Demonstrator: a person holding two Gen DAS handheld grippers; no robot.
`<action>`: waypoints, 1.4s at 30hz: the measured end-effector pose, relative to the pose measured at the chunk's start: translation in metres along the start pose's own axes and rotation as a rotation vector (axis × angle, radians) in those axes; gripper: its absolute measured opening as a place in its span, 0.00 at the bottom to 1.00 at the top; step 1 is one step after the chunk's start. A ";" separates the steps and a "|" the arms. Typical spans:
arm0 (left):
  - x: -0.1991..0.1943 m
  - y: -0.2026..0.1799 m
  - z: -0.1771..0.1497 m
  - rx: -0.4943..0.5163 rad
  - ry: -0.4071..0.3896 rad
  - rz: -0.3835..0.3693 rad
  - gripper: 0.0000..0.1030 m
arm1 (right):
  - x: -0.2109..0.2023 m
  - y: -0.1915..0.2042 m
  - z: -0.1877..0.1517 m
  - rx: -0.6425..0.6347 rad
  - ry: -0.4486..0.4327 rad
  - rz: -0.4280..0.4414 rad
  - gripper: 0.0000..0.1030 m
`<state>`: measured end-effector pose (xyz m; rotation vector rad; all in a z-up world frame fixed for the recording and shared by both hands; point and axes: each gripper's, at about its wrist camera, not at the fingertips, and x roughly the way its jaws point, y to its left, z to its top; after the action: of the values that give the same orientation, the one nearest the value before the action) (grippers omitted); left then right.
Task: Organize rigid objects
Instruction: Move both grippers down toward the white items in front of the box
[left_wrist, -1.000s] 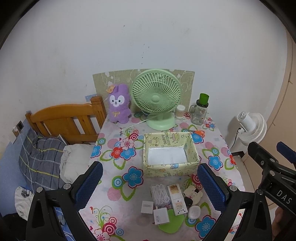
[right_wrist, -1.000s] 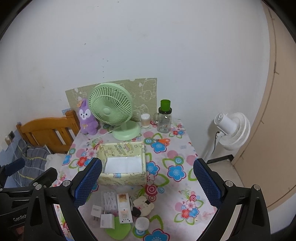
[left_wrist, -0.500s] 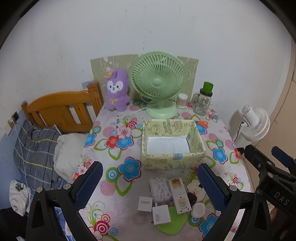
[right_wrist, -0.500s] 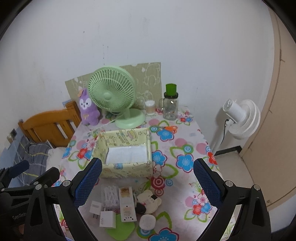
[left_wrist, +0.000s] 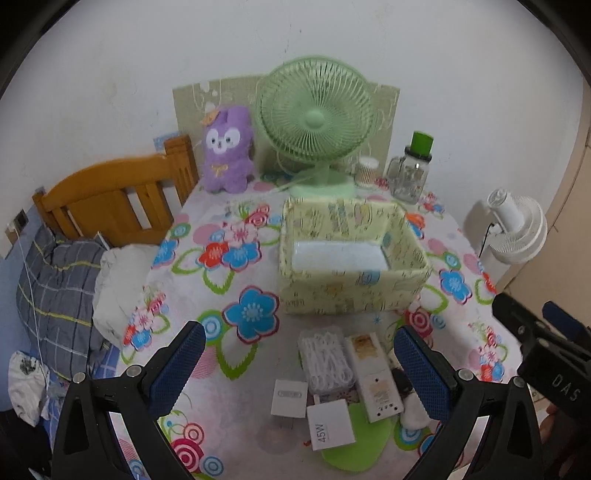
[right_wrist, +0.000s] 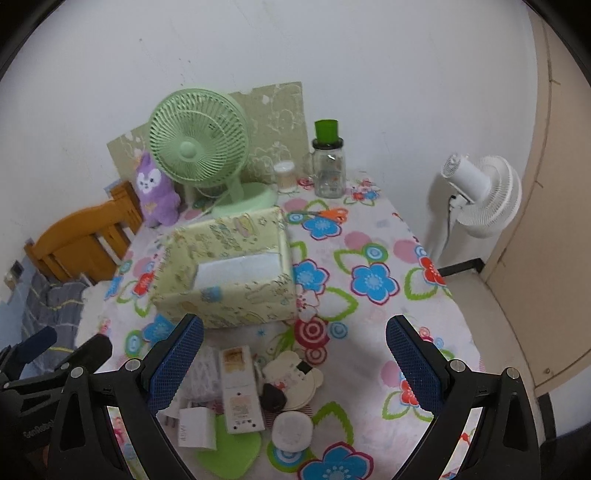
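Observation:
A pale yellow patterned box stands open and empty mid-table. In front of it lies a cluster of small items: a clear pack of white cable, a long white box, a white charger, a "45W" box, a bear-shaped pad, a round white puck and a green leaf-shaped mat. My left gripper hangs open above the cluster. My right gripper is open too, over the same items.
A green desk fan, a purple plush, a glass jar with a green lid and a small cup line the back of the flowered tablecloth. A wooden bed frame stands left, a white floor fan right.
Both grippers have moved forward and down toward the table; the box and the small items loom larger. Both stay open and nothing on the table has moved.

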<state>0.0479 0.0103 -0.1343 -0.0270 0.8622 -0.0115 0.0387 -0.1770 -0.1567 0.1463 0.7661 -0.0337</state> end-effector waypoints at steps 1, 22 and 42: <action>0.005 0.001 -0.003 0.000 0.013 -0.001 1.00 | 0.003 0.002 -0.003 -0.014 -0.002 -0.006 0.98; 0.064 -0.006 -0.070 -0.019 0.173 -0.007 0.99 | 0.055 0.014 -0.050 -0.118 0.073 0.001 0.98; 0.103 -0.022 -0.109 -0.047 0.301 -0.038 0.71 | 0.082 0.026 -0.085 -0.203 0.139 -0.021 0.97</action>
<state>0.0318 -0.0155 -0.2823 -0.0872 1.1627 -0.0314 0.0419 -0.1372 -0.2709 -0.0532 0.9048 0.0343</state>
